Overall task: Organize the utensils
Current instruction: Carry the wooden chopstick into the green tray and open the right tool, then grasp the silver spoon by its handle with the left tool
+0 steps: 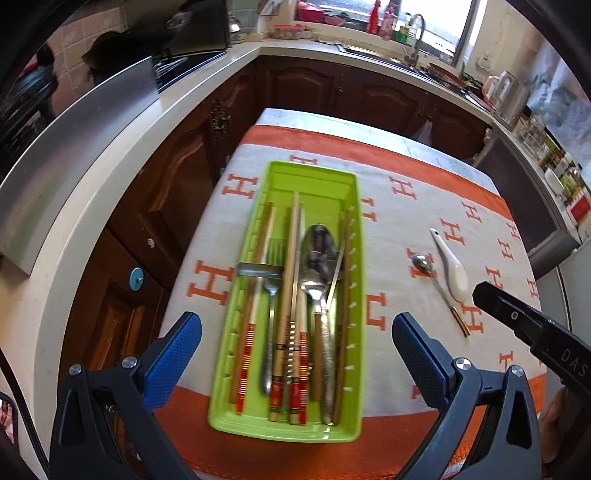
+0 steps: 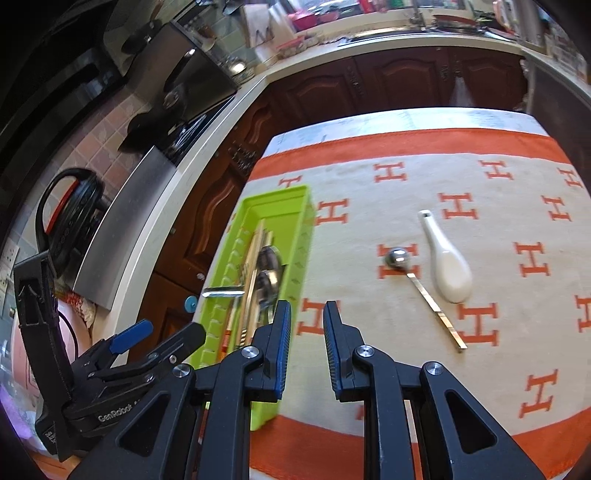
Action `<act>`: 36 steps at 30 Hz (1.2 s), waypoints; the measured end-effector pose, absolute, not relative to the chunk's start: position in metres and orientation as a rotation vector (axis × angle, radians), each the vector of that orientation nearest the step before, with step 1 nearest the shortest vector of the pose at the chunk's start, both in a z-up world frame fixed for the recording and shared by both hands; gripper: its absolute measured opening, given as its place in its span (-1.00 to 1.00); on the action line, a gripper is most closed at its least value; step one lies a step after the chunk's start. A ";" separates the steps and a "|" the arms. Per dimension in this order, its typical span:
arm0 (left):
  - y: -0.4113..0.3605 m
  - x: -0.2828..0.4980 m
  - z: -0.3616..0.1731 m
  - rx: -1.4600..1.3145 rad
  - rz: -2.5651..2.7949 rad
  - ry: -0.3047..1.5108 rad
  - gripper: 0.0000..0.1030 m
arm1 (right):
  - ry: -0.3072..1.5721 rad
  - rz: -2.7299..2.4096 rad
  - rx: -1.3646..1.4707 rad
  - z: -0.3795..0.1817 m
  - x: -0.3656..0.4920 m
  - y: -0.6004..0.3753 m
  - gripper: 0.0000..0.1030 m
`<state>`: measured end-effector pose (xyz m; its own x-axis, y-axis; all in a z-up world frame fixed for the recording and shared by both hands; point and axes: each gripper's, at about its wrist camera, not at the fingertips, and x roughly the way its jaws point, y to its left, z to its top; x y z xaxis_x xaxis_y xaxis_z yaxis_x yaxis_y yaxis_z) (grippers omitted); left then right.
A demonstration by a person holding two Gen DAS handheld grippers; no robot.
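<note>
A lime green tray (image 1: 325,177) lies on the H-patterned cloth and holds several chopsticks, a fork (image 1: 271,288) and a large metal spoon (image 1: 318,254). My left gripper (image 1: 295,354) hangs above the tray's near end, wide open and empty. To the right on the cloth lie a white ceramic spoon (image 1: 452,266) and a small metal spoon (image 1: 424,264). In the right wrist view my right gripper (image 2: 306,343) is narrowly open and empty, just right of the tray (image 2: 299,236), with the small spoon (image 2: 399,257) and white spoon (image 2: 448,266) ahead to its right.
The table sits beside dark wooden cabinets and a pale countertop (image 1: 122,147) on the left. A sink and tap (image 1: 417,33) are at the back. My right gripper's tip (image 1: 517,317) shows at the right in the left wrist view.
</note>
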<state>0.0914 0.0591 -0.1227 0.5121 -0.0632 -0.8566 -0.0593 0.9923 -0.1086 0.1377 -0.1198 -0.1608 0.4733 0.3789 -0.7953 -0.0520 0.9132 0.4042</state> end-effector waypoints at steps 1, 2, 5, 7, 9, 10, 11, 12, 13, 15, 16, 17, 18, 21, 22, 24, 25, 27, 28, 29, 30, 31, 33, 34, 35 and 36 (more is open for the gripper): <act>0.050 0.092 -0.121 -0.111 -0.008 1.034 0.98 | 1.043 0.259 0.354 -0.160 0.136 -0.129 -0.63; 0.043 0.093 -0.120 -0.101 -0.014 1.033 0.98 | 1.039 0.249 0.360 -0.160 0.135 -0.136 -0.63; 0.022 0.094 -0.115 -0.090 -0.045 1.030 0.98 | 1.016 0.213 0.378 -0.159 0.131 -0.164 -0.63; 0.007 0.096 -0.113 -0.084 -0.064 1.037 0.98 | 0.999 0.181 0.387 -0.159 0.127 -0.185 -0.63; -0.006 0.100 -0.113 -0.076 -0.082 1.054 0.98 | 0.985 0.149 0.396 -0.161 0.124 -0.206 -0.62; -0.013 0.102 -0.114 -0.071 -0.089 1.062 0.98 | 0.981 0.136 0.399 -0.162 0.123 -0.214 -0.62; -0.018 0.104 -0.115 -0.065 -0.091 1.070 0.98 | 0.977 0.125 0.402 -0.164 0.123 -0.223 -0.62; -0.025 0.107 -0.117 -0.058 -0.091 1.079 0.98 | 0.972 0.111 0.407 -0.166 0.121 -0.234 -0.62; -0.031 0.109 -0.119 -0.056 -0.094 1.088 0.98 | 0.970 0.099 0.412 -0.168 0.119 -0.242 -0.62; -0.039 0.115 -0.124 -0.068 -0.117 1.110 0.98 | 0.971 0.079 0.424 -0.174 0.117 -0.260 -0.62; -0.045 0.120 -0.129 -0.090 -0.145 1.137 0.98 | 0.974 0.073 0.432 -0.178 0.115 -0.266 -0.62; -0.048 0.124 -0.133 -0.110 -0.163 1.157 0.98 | 0.977 0.069 0.441 -0.181 0.114 -0.272 -0.62; -0.053 0.129 -0.138 -0.132 -0.179 1.175 0.98 | 0.980 0.066 0.446 -0.183 0.114 -0.275 -0.62; -0.065 0.144 -0.151 -0.155 -0.184 1.212 0.90 | 0.985 0.062 0.461 -0.191 0.112 -0.289 -0.62; -0.069 0.150 -0.156 -0.161 -0.189 1.224 0.88 | 0.985 0.062 0.464 -0.193 0.113 -0.292 -0.62; -0.078 0.163 -0.167 -0.177 -0.197 1.254 0.82 | 0.986 0.062 0.473 -0.197 0.114 -0.297 -0.62; -0.080 0.169 -0.171 -0.191 -0.204 1.259 0.79 | 0.985 0.061 0.477 -0.199 0.115 -0.299 -0.62; -0.085 0.181 -0.179 -0.214 -0.194 1.270 0.71 | 0.984 0.057 0.482 -0.202 0.116 -0.303 -0.62; -0.086 0.186 -0.183 -0.229 -0.193 1.273 0.56 | 0.985 0.054 0.486 -0.203 0.117 -0.304 -0.62; -0.087 0.192 -0.189 -0.252 -0.188 1.284 0.36 | 0.984 0.052 0.491 -0.204 0.118 -0.306 -0.62; -0.087 0.196 -0.194 -0.279 -0.189 1.297 0.19 | 0.985 0.049 0.497 -0.206 0.119 -0.309 -0.62; -0.087 0.202 -0.202 -0.320 -0.194 1.320 0.14 | 0.985 0.047 0.502 -0.208 0.120 -0.312 -0.62; -0.087 0.208 -0.212 -0.357 -0.184 1.342 0.09 | 0.985 0.043 0.511 -0.210 0.120 -0.316 -0.62; -0.087 0.211 -0.217 -0.376 -0.174 1.352 0.09 | 0.986 0.040 0.517 -0.213 0.121 -0.319 -0.62; -0.088 0.213 -0.220 -0.391 -0.173 1.356 0.09 | 0.987 0.038 0.521 -0.213 0.120 -0.321 -0.62; -0.088 0.213 -0.223 -0.401 -0.172 1.358 0.09 | 0.988 0.036 0.529 -0.216 0.121 -0.324 -0.62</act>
